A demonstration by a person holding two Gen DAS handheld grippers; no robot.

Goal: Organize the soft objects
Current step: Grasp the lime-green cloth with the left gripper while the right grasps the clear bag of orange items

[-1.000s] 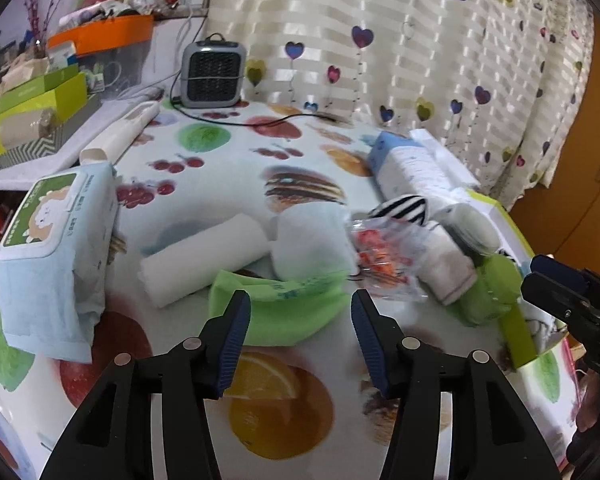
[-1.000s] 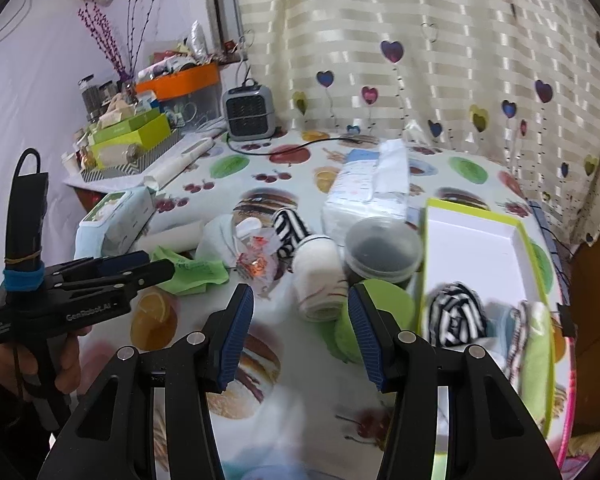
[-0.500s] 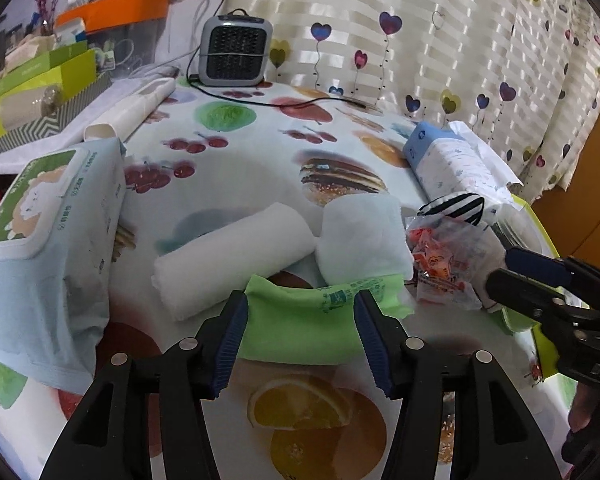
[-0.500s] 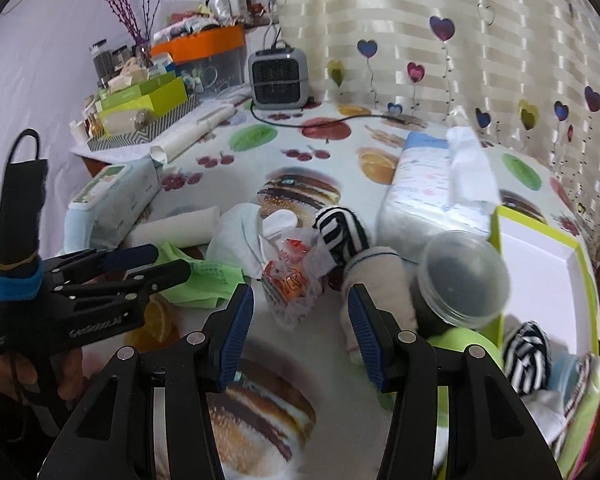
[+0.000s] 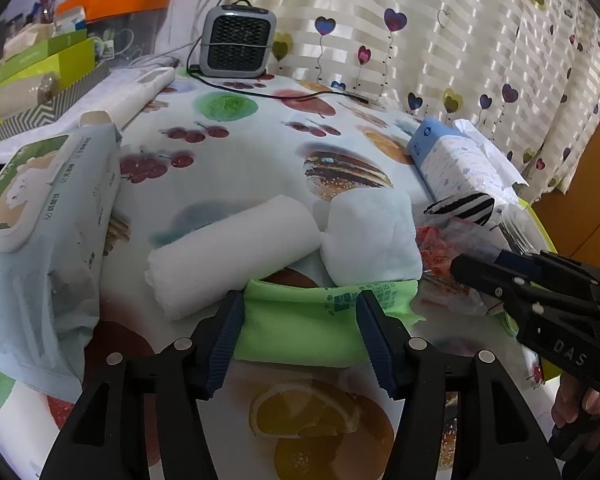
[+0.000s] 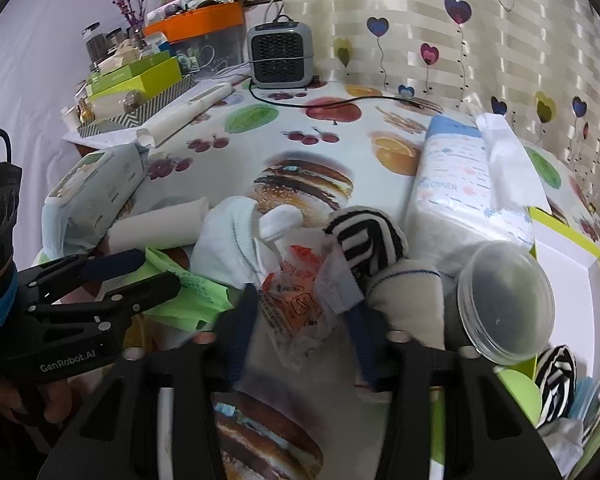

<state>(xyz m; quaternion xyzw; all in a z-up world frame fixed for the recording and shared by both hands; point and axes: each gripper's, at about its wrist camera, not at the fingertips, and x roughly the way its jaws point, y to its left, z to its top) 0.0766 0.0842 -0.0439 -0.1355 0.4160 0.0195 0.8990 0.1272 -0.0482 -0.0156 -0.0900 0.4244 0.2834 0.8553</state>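
Left gripper fingers wide apart, straddling green cloth on counter — right gripper fingers just closing around clear snack bag, grip unconfirmed.

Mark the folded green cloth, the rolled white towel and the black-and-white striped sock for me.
Folded green cloth (image 5: 300, 332), left wrist view, middle.
Rolled white towel (image 5: 232, 254), left wrist view, mid-roll.
Black-and-white striped sock (image 6: 366, 240), right wrist view, top.

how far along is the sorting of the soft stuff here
Early on. Done: a striped sock and some folded cloths already lie in the lime-edged box. In hand: the left tool stands open around the green cloth; the right tool has just been closing around the clear snack bag. Left: the rolled white towel, the white sock.
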